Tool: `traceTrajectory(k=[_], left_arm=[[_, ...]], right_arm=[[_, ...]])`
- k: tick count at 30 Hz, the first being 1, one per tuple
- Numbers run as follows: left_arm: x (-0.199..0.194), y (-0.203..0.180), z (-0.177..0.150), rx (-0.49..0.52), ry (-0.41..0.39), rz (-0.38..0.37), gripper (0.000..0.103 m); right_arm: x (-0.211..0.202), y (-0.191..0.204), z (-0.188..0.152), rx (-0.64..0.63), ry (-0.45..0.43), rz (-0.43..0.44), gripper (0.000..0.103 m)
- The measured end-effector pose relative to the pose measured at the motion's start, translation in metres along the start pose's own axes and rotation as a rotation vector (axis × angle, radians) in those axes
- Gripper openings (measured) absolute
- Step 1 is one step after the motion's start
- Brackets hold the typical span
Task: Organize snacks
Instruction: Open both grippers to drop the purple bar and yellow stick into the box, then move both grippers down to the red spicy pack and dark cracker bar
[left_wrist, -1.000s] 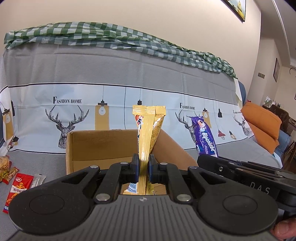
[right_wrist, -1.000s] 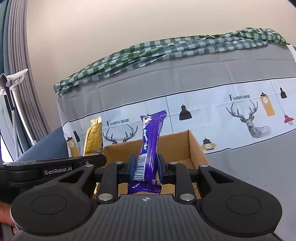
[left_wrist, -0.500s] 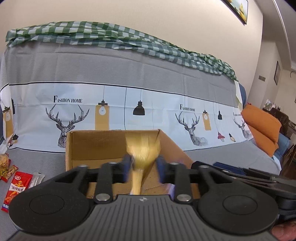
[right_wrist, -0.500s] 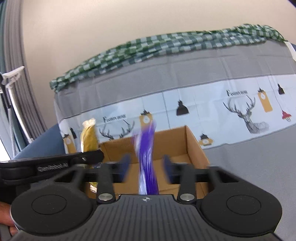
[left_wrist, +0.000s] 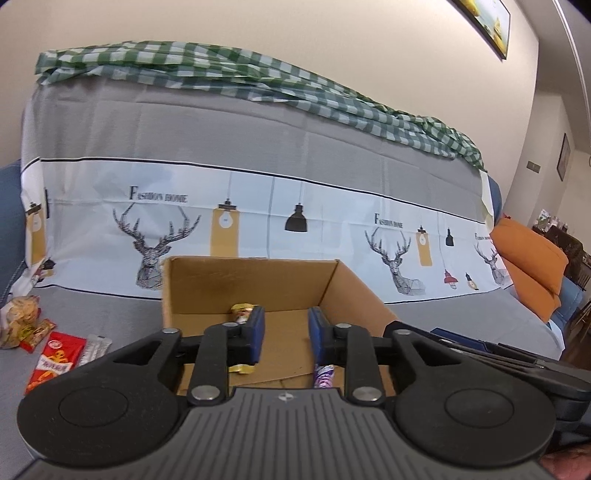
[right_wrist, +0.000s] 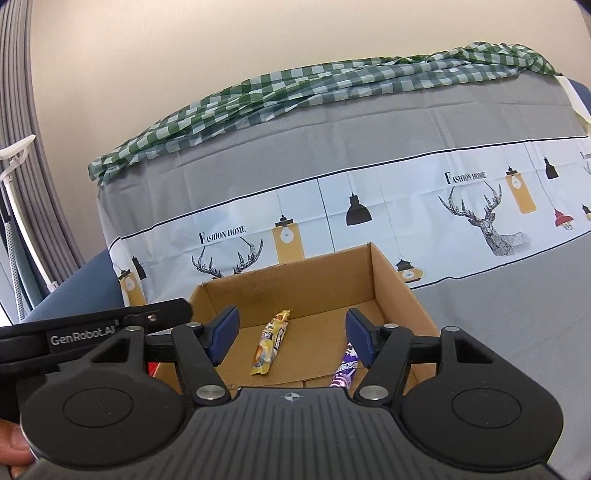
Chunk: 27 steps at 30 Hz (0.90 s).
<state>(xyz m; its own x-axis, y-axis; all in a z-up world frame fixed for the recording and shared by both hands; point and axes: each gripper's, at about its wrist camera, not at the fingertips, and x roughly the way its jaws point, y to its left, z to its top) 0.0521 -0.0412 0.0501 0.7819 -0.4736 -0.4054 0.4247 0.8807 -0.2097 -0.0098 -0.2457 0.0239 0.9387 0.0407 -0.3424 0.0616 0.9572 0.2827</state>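
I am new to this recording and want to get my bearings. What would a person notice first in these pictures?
First, the open cardboard box on the grey sofa cover, with a yellow snack bar and a purple snack bar lying flat inside. Both hand-held grippers, left and right, hang open over the box and grip nothing. More snack packets lie loose on the cover to the left of the box.
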Motion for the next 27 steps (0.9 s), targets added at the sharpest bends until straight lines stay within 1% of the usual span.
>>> traceTrajectory(k=[3, 5, 6, 7, 9, 11, 13, 15, 17, 19, 21, 24, 27], left_arm=[[-0.012, 0.015, 0.001, -0.019, -0.008, 0.015, 0.023], [-0.022, 0.027, 0.001, -0.029, -0.018, 0.03, 0.02], [-0.027, 0.033, 0.002, -0.035, -0.021, 0.037, 0.02], [-0.033, 0.041, 0.002, -0.042, -0.023, 0.044, 0.019], [-0.043, 0.054, 0.003, -0.051, -0.026, 0.056, 0.019], [-0.054, 0.069, 0.003, -0.065, -0.018, 0.056, 0.019], [-0.064, 0.083, 0.001, -0.055, 0.002, 0.055, 0.019], [-0.073, 0.097, -0.002, -0.039, 0.016, 0.076, 0.019], [-0.079, 0.113, -0.006, -0.044, 0.037, 0.1, 0.019], [-0.083, 0.132, -0.01, -0.067, 0.056, 0.125, 0.019], [-0.083, 0.149, -0.016, -0.082, 0.072, 0.153, 0.019], [-0.075, 0.176, -0.034, -0.123, 0.099, 0.206, 0.019], [-0.063, 0.201, -0.045, -0.214, 0.134, 0.257, 0.019]], right_arm=[[0.002, 0.012, -0.004, 0.008, 0.002, -0.01, 0.064], [0.003, 0.021, -0.008, 0.006, 0.003, -0.004, 0.053], [0.003, 0.027, -0.009, 0.002, 0.005, 0.005, 0.043], [0.003, 0.033, -0.011, -0.005, 0.006, 0.015, 0.037], [0.003, 0.048, -0.015, -0.021, 0.006, 0.037, 0.031], [0.002, 0.063, -0.019, -0.037, 0.008, 0.063, 0.031], [0.002, 0.079, -0.024, -0.062, 0.011, 0.089, 0.032], [0.003, 0.095, -0.028, -0.087, 0.025, 0.125, 0.032], [0.005, 0.11, -0.033, -0.106, 0.043, 0.16, 0.033], [0.007, 0.123, -0.037, -0.119, 0.067, 0.188, 0.035], [0.009, 0.136, -0.041, -0.127, 0.09, 0.215, 0.036], [0.014, 0.154, -0.05, -0.147, 0.115, 0.245, 0.036], [0.018, 0.168, -0.062, -0.184, 0.142, 0.275, 0.037]])
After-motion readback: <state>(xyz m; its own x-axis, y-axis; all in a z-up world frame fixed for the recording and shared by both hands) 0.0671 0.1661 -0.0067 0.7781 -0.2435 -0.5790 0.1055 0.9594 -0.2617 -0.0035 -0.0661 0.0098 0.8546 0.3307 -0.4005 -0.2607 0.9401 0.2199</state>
